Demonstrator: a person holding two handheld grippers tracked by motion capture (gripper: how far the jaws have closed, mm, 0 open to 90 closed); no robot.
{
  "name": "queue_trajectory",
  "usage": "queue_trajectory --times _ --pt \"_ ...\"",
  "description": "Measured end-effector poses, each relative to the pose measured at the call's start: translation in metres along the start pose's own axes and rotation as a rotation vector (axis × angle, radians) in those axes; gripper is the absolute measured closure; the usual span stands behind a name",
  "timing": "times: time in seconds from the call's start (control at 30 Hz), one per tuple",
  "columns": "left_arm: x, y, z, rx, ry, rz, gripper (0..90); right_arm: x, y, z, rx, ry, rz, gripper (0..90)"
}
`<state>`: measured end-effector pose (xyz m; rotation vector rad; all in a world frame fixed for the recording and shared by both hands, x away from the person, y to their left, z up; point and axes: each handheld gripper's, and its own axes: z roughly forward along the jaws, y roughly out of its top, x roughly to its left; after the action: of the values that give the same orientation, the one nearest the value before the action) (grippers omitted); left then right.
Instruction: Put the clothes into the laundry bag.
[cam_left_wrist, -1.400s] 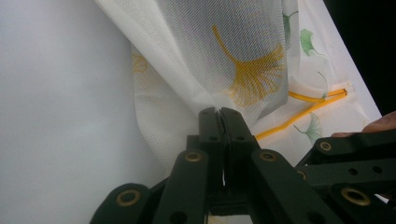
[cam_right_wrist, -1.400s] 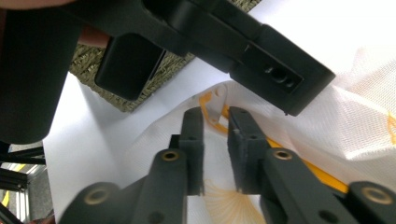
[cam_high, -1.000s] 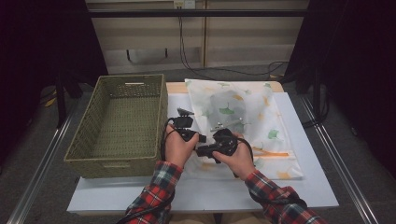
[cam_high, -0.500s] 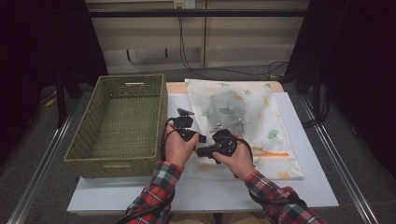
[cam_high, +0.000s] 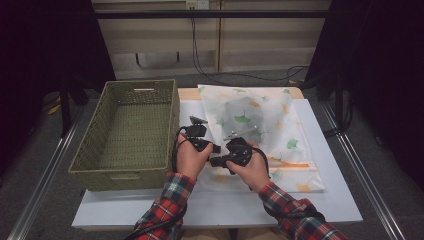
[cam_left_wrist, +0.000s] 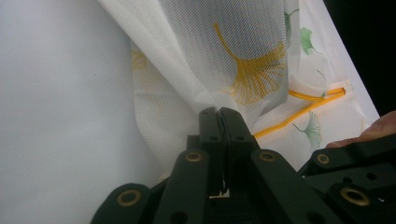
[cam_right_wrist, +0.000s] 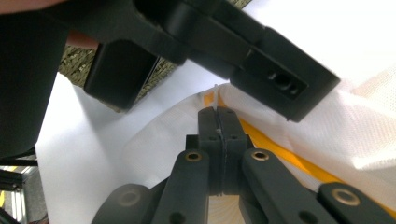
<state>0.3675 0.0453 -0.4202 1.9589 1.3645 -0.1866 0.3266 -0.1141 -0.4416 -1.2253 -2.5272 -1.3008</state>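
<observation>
Centrally, left claw (cam_left_wrist: 218, 112) and right claw (cam_right_wrist: 217, 112) each pinch the mesh bag (cam_high: 270, 125); wicker basket (cam_high: 125, 130) lies left, holding nothing.

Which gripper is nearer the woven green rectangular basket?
Left. The left gripper sits just beside the basket wall; the right gripper lies farther off, over the white leaf-print mesh bag.

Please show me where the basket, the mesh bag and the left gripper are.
basket (cam_high: 131, 131): high view, woven floor.
mesh bag (cam_high: 280, 125): high view, leaf-printed top.
left gripper (cam_left_wrist: 219, 114): left gripper view, shut jaw tips.
</observation>
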Motion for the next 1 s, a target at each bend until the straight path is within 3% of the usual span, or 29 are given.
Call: queue_trajectory --times 0.03,0.1,0.17,0.37,0.63,0.67,0.9,1.0 --pt "0.002 0.001 -0.002 0.011 0.005 0.021 87.6 0.000 0.000 -0.001 0.000 -0.001 -0.005 90.0" --pt "0.002 0.001 -0.003 0.009 0.021 0.023 85.0 0.000 -0.002 -0.002 0.009 -0.001 -0.019 90.0" --pt "0.003 0.001 -0.003 0.006 0.020 0.005 83.3 -0.001 -0.003 -0.004 0.008 0.001 -0.019 90.0" --pt "0.009 0.001 -0.005 0.014 0.053 0.007 73.6 -0.002 -0.006 -0.007 0.013 0.018 -0.027 90.0" --pt "0.011 0.001 -0.005 0.009 0.042 -0.047 64.5 -0.004 -0.008 -0.012 0.014 0.012 -0.038 90.0" --pt "0.011 0.001 -0.006 0.004 0.056 -0.033 62.8 -0.005 -0.008 -0.013 0.018 0.013 -0.039 90.0" --pt "0.013 0.000 -0.005 0.004 0.064 -0.051 52.7 -0.010 -0.010 -0.017 0.010 0.009 -0.027 90.0" --pt "0.014 0.000 -0.003 0.010 0.030 -0.097 52.2 -0.010 -0.011 -0.019 0.010 0.004 -0.031 90.0"
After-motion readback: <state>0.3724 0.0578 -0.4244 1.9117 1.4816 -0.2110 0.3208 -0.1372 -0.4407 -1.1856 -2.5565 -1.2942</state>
